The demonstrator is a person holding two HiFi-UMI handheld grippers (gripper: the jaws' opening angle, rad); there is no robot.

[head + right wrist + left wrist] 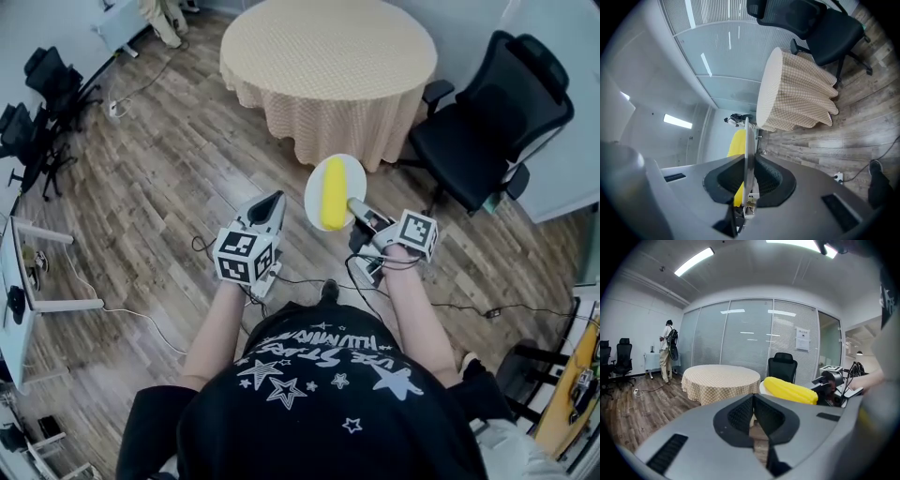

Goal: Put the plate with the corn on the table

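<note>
A white plate (314,195) carries a yellow corn cob (333,193) and hangs in the air above the wooden floor, short of the round table (328,52). My right gripper (355,208) is shut on the plate's near rim. In the right gripper view the plate (746,140) stands edge-on between the jaws, with the corn (735,143) on its left side. My left gripper (277,199) is beside the plate on its left, shut and holding nothing. In the left gripper view the corn (790,390) lies just right of that gripper's (753,399) closed tips, in front of the table (721,378).
The table wears a yellow checked cloth (801,96) that hangs low. A black office chair (492,117) stands to its right. Cables (469,307) run over the floor near my feet. More chairs (42,112) and a white desk (23,286) are at the left. A person (668,350) stands far off.
</note>
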